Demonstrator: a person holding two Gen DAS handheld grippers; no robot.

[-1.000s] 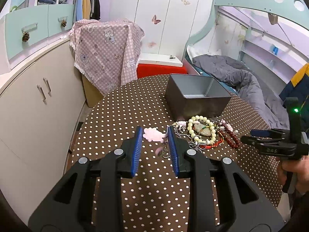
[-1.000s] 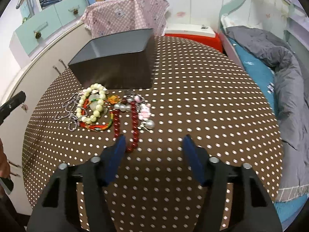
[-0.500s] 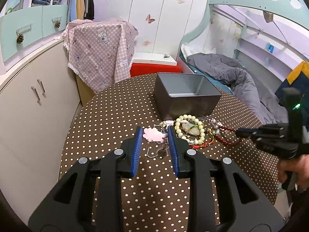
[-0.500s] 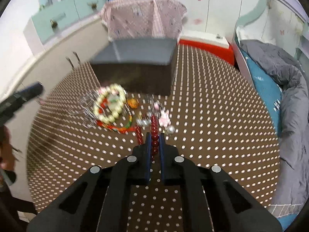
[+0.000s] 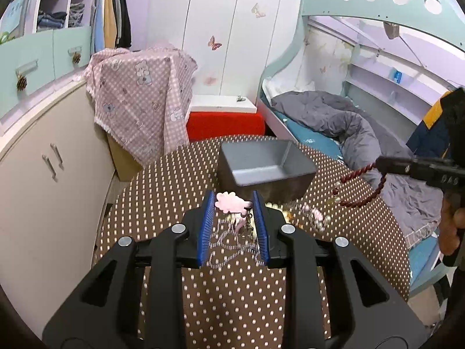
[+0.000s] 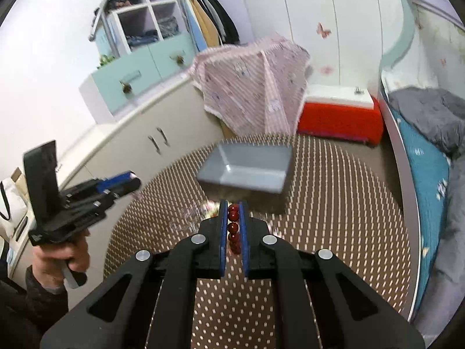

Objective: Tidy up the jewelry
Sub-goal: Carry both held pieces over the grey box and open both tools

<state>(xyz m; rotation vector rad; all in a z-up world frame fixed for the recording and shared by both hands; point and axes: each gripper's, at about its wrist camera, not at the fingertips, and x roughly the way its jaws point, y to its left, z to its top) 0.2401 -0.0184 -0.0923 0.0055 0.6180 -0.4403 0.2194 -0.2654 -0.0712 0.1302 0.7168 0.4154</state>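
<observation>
Between the blue pads of my left gripper (image 5: 234, 200) sits a pink cloud-shaped charm (image 5: 229, 203), and the gripper is shut on it. Its silver chain (image 5: 232, 241) dangles underneath. My right gripper (image 6: 232, 206) is shut on a string of dark red beads (image 6: 233, 224). In the left wrist view the red beads (image 5: 360, 186) hang in a loop from the right gripper (image 5: 386, 166), above the table. An open grey box (image 5: 267, 163) stands just beyond both grippers. The other jewelry (image 5: 308, 212) lies blurred on the table in front of the box.
The round table (image 5: 162, 203) has a brown polka-dot cloth. A bed with a grey duvet (image 5: 343, 122) lies to the right. A red-and-white box (image 5: 223, 119) and a pink checked cloth (image 5: 142, 93) stand beyond the table, and cabinets (image 5: 43, 160) run along the left.
My right gripper closed on the red beads and lifted them off the table. My left gripper rose a little with the pink charm, pulling its chain up from the pile.
</observation>
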